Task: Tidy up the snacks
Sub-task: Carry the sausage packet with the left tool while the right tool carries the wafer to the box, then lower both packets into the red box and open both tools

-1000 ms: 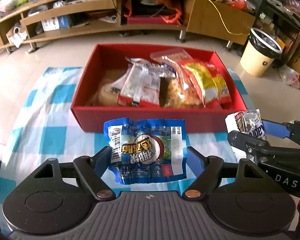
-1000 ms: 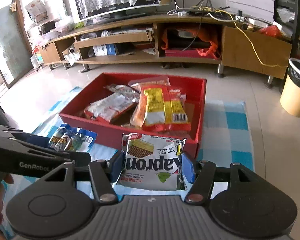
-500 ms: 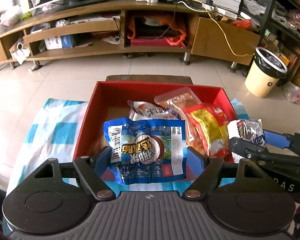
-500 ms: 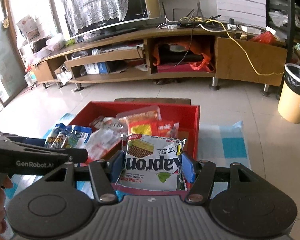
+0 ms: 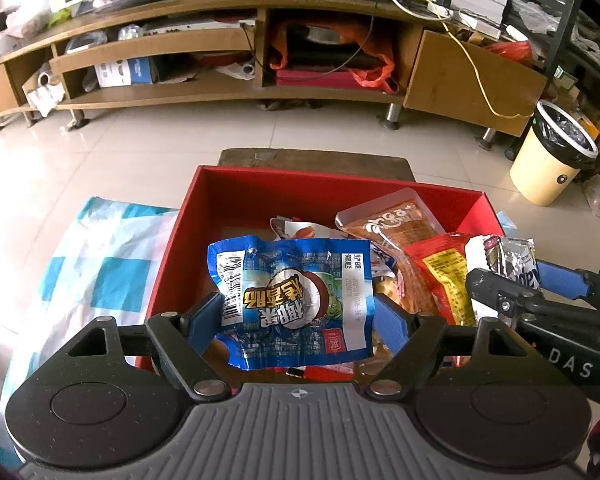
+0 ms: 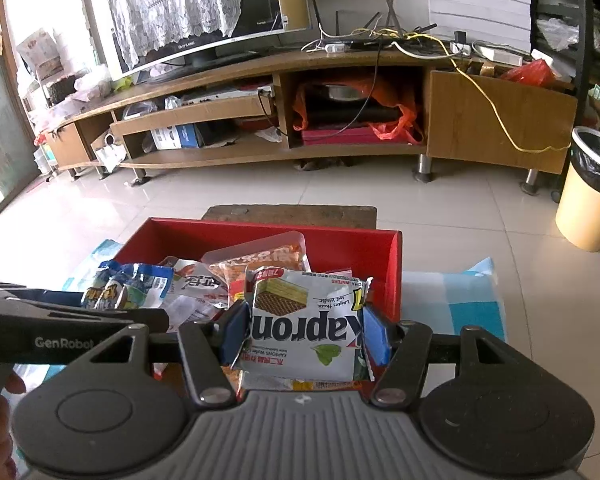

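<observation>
My left gripper (image 5: 298,314) is shut on a blue sausage packet (image 5: 292,300) and holds it over the near left part of the red box (image 5: 340,196). My right gripper (image 6: 306,334) is shut on a white Kapron wafer packet (image 6: 306,324) and holds it over the box's near right part (image 6: 392,264). Each gripper shows at the side of the other's view, the right one (image 5: 500,280) and the left one (image 6: 100,308). Several snack packets lie in the box, among them a clear orange one (image 5: 392,216) and a red and yellow one (image 5: 440,272).
The box sits on a blue and white checked cloth (image 5: 100,264) on a low table. Beyond it are a tiled floor, a long wooden TV stand (image 5: 260,64) and a cream bin with a black liner (image 5: 552,160) at the right.
Both grippers have moved forward with their packets, from in front of the box's near wall to over its inside. Both stay shut.
</observation>
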Tool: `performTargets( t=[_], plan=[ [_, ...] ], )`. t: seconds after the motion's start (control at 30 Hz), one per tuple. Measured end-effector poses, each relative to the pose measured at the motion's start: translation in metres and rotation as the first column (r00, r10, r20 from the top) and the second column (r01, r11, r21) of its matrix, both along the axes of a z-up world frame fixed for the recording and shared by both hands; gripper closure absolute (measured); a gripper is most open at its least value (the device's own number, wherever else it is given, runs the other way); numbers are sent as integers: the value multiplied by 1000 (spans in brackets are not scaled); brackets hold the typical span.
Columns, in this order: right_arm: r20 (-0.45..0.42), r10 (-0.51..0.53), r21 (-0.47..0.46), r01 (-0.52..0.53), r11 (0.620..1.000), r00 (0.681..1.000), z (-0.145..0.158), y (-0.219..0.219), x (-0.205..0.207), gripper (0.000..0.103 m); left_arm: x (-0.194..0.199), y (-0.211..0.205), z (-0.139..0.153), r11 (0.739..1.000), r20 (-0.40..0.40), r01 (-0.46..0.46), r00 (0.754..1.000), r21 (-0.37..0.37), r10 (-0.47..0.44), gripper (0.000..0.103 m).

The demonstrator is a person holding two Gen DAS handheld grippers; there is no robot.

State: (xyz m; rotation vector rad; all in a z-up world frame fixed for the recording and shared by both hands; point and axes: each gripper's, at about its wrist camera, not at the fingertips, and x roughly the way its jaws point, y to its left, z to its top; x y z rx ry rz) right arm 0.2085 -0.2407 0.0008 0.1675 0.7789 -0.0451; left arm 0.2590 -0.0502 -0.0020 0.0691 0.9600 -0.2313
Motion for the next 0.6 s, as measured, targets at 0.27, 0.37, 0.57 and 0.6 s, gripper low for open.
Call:
performTargets(
  t=[0.27,0.37,0.57,0.6],
  plan=[
    [4,-21,-9,21,1000,1000,-7,0,10,44,11,2,-10,1000,-31,-18,999,-3,18,13],
    [0,-38,6,38,999,999,-9,-5,11,42,13,3,-11,1000,-32,-18,999,-1,18,10],
    [-2,-35,2,35,999,999,-9,-3,11,40,12,6,-6,1000,-16,-28,999,-3,28,8],
    [1,-32,0,32,999,999,-8,-2,11,40,12,5,-4,1000,-10,-28,1000,-1,28,8]
  ],
)
